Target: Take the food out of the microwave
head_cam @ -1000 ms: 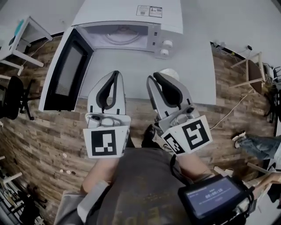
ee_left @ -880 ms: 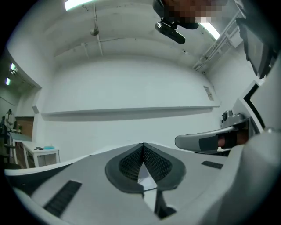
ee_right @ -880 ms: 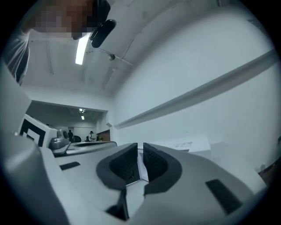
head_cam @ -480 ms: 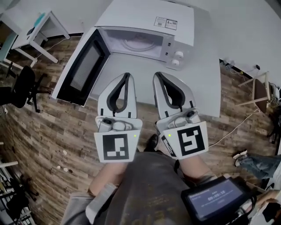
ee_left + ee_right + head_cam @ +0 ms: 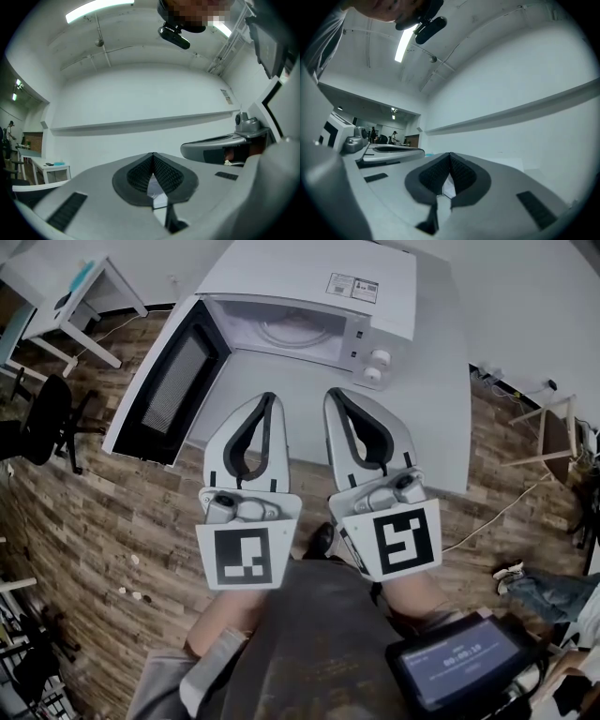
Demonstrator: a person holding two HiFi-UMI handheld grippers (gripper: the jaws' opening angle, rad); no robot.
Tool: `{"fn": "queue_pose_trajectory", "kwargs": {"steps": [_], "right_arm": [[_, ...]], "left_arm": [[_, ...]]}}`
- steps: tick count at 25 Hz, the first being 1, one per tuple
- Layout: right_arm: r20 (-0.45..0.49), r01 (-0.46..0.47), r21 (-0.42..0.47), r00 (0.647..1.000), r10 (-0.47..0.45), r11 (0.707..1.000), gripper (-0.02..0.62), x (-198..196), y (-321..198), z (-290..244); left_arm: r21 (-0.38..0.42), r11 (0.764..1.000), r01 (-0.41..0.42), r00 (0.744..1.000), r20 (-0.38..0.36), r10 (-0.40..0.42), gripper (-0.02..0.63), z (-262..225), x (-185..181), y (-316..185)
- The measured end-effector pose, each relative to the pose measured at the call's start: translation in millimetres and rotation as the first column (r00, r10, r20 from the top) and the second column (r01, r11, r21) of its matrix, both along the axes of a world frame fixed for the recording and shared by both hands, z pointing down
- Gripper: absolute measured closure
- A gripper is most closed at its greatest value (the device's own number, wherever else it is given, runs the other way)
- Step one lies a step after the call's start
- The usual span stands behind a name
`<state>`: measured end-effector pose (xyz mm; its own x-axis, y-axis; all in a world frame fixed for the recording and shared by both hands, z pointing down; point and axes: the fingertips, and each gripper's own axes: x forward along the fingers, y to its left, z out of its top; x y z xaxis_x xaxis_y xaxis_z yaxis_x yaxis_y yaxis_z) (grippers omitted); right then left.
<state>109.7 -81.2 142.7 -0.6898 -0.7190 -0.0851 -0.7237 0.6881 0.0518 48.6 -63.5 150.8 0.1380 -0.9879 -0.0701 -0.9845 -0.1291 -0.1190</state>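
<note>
Facing the open microwave, where no food shows, you hold left gripper and right gripper shut, empty; maybe close the door next.

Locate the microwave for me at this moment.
Head view, top centre: the microwave stands on the white table, its door swung open to the left, just beyond the tips of the left gripper and right gripper.

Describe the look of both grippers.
The left gripper and right gripper are curved light grey shells lined with black ribbed pads. Each carries a white cube with a black square marker. The person wears a grey top.
</note>
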Motion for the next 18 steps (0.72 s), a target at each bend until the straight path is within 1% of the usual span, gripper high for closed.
{"fn": "queue_pose_trajectory", "kwargs": {"steps": [18], "right_arm": [[0.023,-0.039,-0.027,0.999,0.040,0.999,0.589,-1,-15,9]], "left_arm": [[-0.021,0.999,-0.026,1.000,-0.009,0.025,0.600,7,-5,-19]]}}
